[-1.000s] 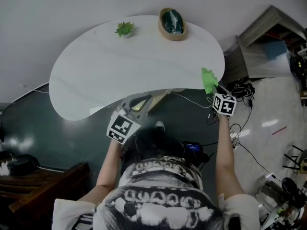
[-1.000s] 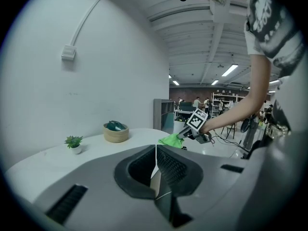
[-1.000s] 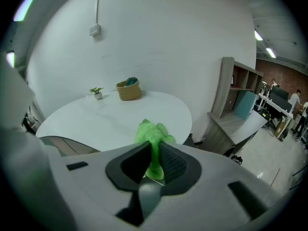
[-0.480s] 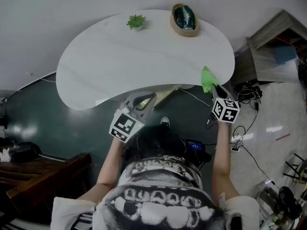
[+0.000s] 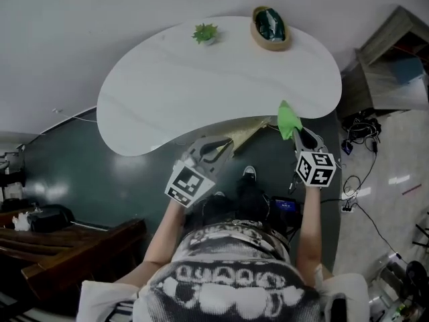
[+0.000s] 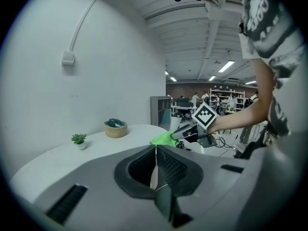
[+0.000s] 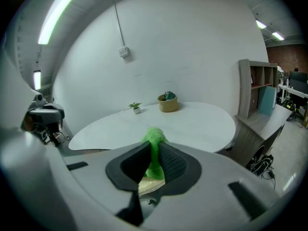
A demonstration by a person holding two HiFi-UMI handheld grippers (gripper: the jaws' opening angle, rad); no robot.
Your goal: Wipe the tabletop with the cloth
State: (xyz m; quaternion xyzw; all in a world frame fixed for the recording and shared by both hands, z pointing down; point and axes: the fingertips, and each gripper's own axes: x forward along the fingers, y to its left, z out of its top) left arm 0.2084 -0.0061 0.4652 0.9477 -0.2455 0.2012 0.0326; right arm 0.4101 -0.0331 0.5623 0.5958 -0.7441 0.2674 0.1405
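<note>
Cloth [image 7: 154,138], green, is pinched in the right gripper [image 7: 153,161] jaws near the white counter [image 7: 197,124] edge; the left gripper [image 6: 155,171] jaws are pressed together, empty.

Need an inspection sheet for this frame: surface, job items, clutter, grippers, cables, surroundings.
Surface: white curved tabletop, mostly bare, no marks visible.
Job's things: green cloth, clamped in the right gripper at the table's near right edge; contact with the top cannot be told.
Clutter: small potted plant and basket with dark green contents, both at the far edge.
Grippers: left gripper shut and empty, off the near edge; right gripper shut on the cloth.
Cables: cable bundle on the floor right of the table.
Surroundings: wooden shelf unit to the right; white wall behind.
</note>
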